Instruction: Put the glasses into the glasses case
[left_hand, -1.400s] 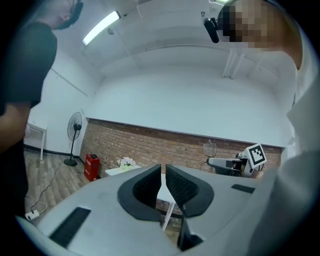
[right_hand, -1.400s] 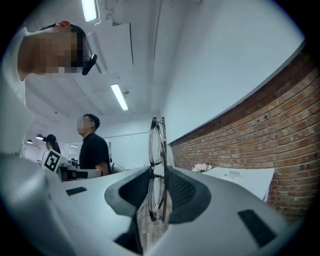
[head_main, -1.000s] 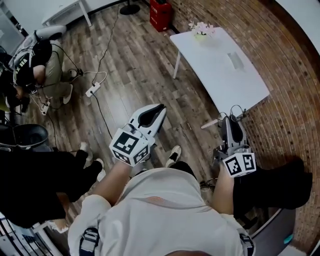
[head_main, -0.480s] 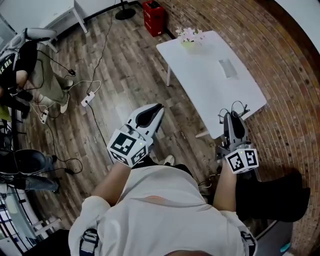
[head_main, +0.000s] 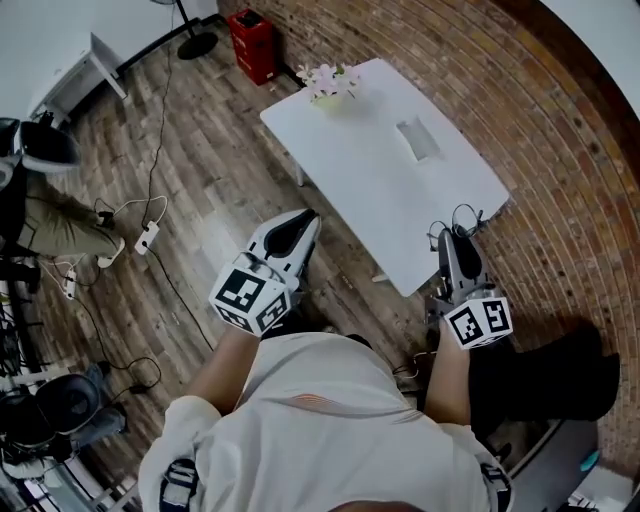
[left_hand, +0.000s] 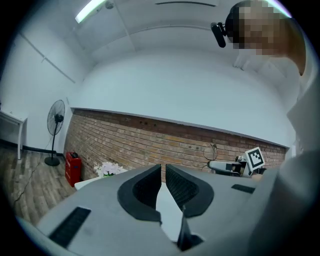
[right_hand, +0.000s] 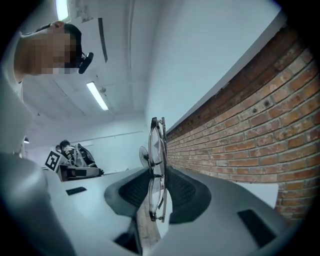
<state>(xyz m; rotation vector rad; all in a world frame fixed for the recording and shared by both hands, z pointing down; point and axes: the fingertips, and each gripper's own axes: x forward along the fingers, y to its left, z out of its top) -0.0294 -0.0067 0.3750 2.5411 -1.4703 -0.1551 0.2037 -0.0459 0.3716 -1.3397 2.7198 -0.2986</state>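
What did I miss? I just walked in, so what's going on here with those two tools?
A person stands near a white table with a tool in each hand. The right tool is clamped on a pair of glasses. The left tool is shut with nothing in it. Some flowers and a small grey object sit on the table; whether that object is the case I cannot tell. The glasses are not in a case yet.

Grey item (head_main: 418, 138) on table (head_main: 380, 205) too small to identify; person (head_main: 55, 225) cut by left edge
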